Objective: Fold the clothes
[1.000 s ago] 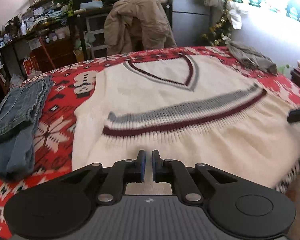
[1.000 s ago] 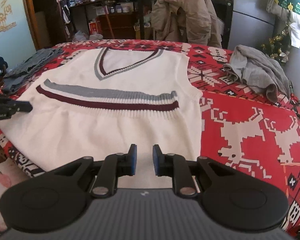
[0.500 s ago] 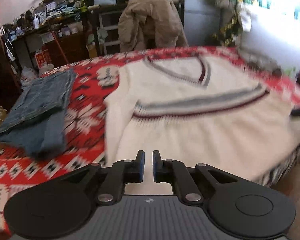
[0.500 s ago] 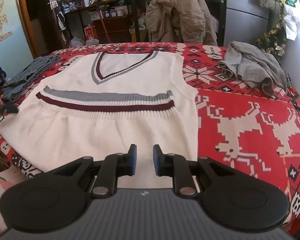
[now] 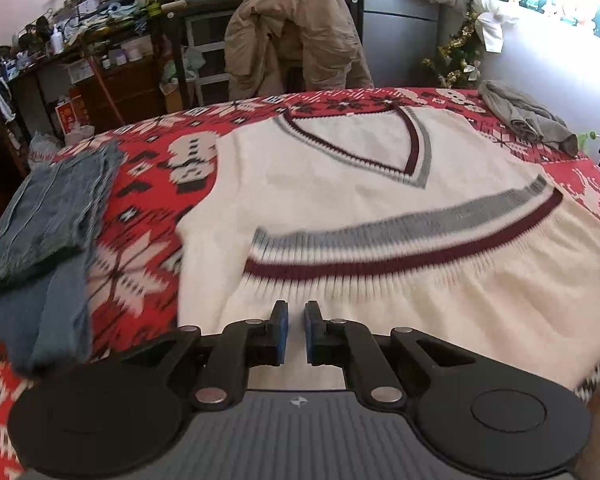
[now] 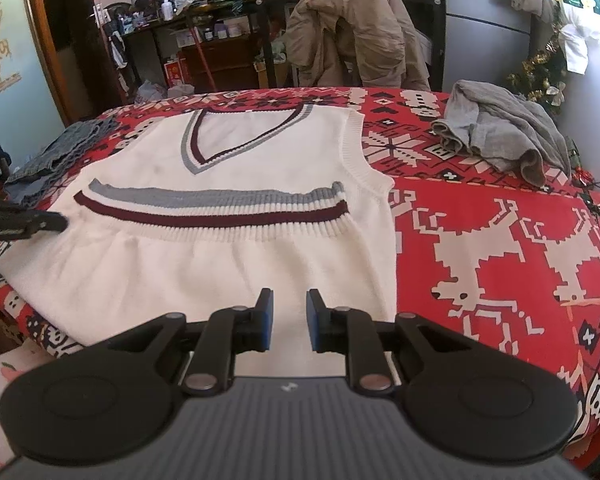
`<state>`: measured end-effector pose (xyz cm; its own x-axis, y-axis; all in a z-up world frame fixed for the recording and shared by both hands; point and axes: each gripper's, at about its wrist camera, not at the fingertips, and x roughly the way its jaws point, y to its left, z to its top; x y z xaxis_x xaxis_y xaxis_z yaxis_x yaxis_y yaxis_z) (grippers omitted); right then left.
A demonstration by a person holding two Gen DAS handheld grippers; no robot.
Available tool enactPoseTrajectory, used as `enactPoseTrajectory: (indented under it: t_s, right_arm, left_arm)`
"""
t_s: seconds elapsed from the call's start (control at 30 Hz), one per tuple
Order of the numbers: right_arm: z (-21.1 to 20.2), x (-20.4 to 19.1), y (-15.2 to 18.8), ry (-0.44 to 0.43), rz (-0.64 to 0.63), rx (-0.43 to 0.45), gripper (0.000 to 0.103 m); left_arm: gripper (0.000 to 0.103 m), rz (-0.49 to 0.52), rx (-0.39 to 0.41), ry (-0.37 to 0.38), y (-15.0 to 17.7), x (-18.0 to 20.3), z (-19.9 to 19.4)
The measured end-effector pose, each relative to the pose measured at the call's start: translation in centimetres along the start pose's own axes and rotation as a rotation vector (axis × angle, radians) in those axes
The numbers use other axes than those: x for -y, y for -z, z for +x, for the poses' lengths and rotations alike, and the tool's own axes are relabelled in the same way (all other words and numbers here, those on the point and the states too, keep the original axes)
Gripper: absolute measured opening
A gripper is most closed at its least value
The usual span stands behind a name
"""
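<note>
Right wrist view showed the sweater vest (image 6: 236, 184) flat on the desk (image 6: 500, 240), both tongs (image 6: 287, 318) unclenched, empty; grasping matching hem corners would likely fold it evenly.

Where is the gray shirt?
The crumpled gray shirt lies on the red tablecloth, at the far right in the right wrist view, beyond the white vest.

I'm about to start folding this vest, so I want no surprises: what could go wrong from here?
1. The vest's near edge hangs over the table's front rim; a careless pull might drag it off.
2. Both tools, left and right, hold nothing, with only narrow gaps between the fingers; thick knit may slip out of a shallow pinch.
3. The jeans lie close to the vest's side, so a sideways fold could snag them.
</note>
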<state>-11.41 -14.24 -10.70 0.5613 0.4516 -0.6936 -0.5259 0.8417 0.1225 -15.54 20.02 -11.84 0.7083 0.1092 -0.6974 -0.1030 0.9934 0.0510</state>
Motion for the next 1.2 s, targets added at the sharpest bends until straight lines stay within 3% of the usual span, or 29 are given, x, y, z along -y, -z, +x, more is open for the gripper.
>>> enactPoseTrajectory:
  t_s: [0.17, 0.47, 0.53, 0.6, 0.77, 0.93, 1.2]
  right_arm:
    - [-0.6, -0.5, -0.1, -0.009, -0.005, 0.011, 0.019]
    - [-0.4, -4.5, -0.3, -0.117, -0.082, -0.022, 0.019]
    - [-0.3, -5.3, -0.4, -0.140, -0.099, -0.030, 0.019]
    - [0.2, -6.6, -0.6, -0.163, -0.117, -0.034, 0.019]
    - [1.8, -10.6, -0.9, -0.221, -0.206, -0.034, 0.012]
    - [4.6, -13.8, -0.8, -0.278, -0.269, -0.076, 0.011]
    - [8.3, -14.5, -3.2, -0.250, -0.316, -0.076, 0.010]
  left_arm:
    - [0.013, -0.028, 0.065, -0.014, -0.8, 0.1, -1.8]
    - [0.013, 0.035, 0.040, 0.146, 2.9, 4.1, -5.3]
    - [0.012, 0.050, 0.038, 0.160, 3.6, 5.2, -5.1]
    - [0.002, 0.060, 0.036, 0.153, 3.7, 5.8, -4.6]
    - [0.001, 0.081, 0.039, 0.143, 3.2, 6.5, -3.1]
    - [0.001, 0.036, 0.028, 0.157, 2.4, 5.6, -1.4]
    - [0.001, 0.053, 0.011, 0.177, 0.5, 5.3, 0.2]
